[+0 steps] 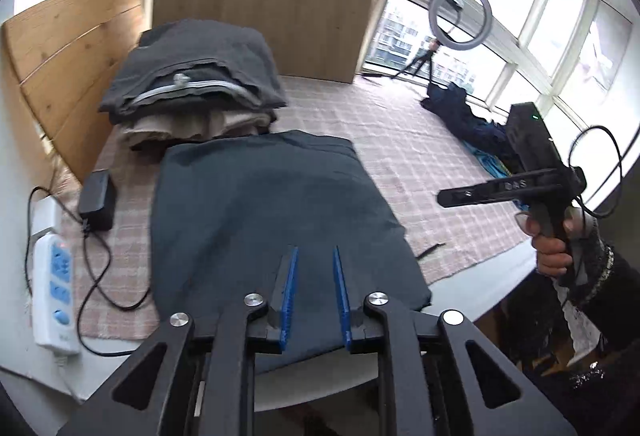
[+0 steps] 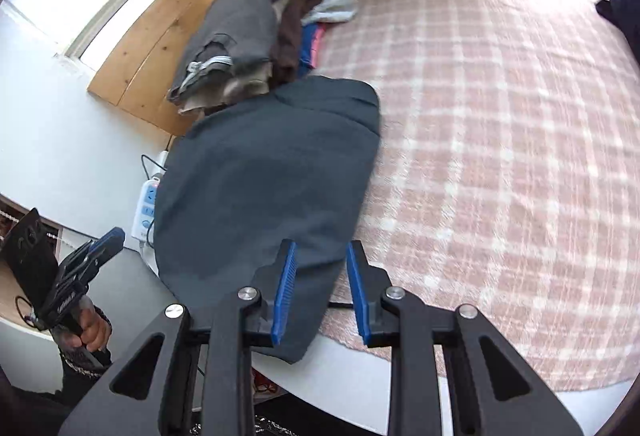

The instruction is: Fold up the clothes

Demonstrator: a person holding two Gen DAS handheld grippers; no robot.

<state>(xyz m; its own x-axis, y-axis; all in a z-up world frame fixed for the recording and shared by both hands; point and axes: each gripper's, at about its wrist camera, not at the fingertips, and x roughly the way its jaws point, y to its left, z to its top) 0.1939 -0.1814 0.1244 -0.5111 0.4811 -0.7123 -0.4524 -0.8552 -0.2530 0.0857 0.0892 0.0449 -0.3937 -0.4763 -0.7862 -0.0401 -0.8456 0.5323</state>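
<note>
Lying lengthwise away from both cameras, folded dark garment (image 1: 276, 220) points at clothes stack (image 1: 192, 76); jaws apart, empty.

Black claw (image 1: 316, 256), blue pads, perhaps knit sleeve (image 1: 600, 276)

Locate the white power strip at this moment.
The white power strip lies at the left edge of the left wrist view, just off the pink checked blanket, left of the dark folded garment, near a black adapter.
</note>
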